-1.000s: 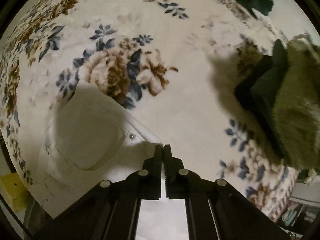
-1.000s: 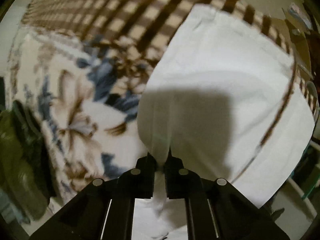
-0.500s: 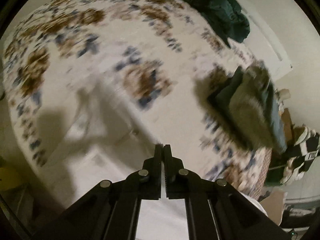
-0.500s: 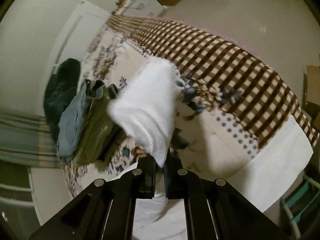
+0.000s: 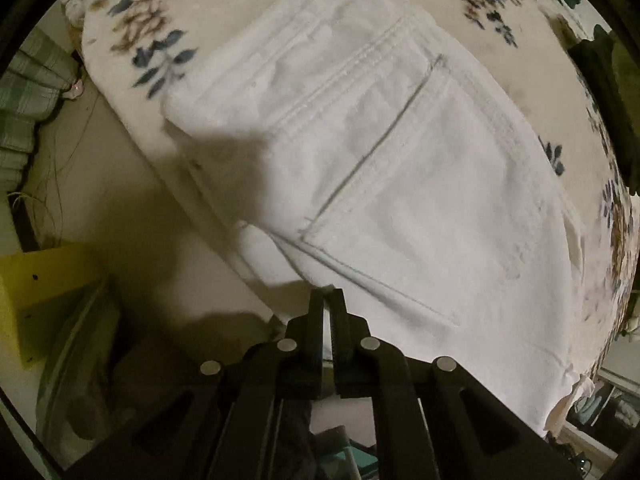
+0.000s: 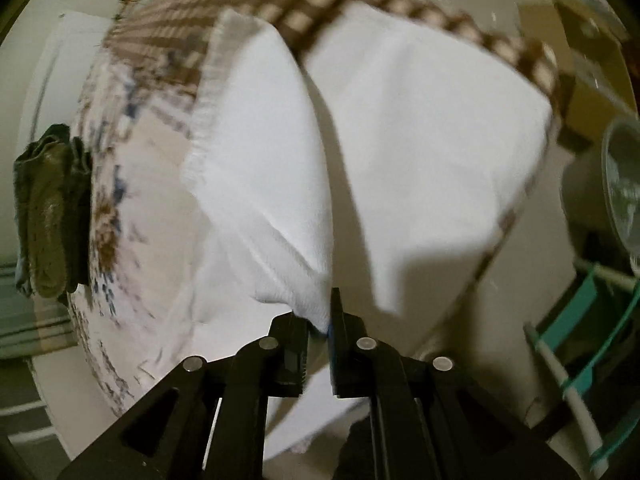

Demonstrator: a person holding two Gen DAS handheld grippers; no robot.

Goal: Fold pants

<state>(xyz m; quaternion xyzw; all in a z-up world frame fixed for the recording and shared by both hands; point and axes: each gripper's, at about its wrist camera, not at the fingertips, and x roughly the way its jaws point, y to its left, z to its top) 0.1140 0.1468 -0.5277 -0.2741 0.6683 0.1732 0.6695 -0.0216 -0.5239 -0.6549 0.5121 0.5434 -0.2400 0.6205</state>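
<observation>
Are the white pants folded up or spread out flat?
Partly folded. The white pants lie doubled on the flowered bed cover, a back pocket showing, while the right gripper lifts one frayed leg end above the rest.

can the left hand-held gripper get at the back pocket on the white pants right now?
Probably yes: the left hand-held gripper sits at the edge of the white denim pants, with the back pocket uncovered just ahead.
</observation>
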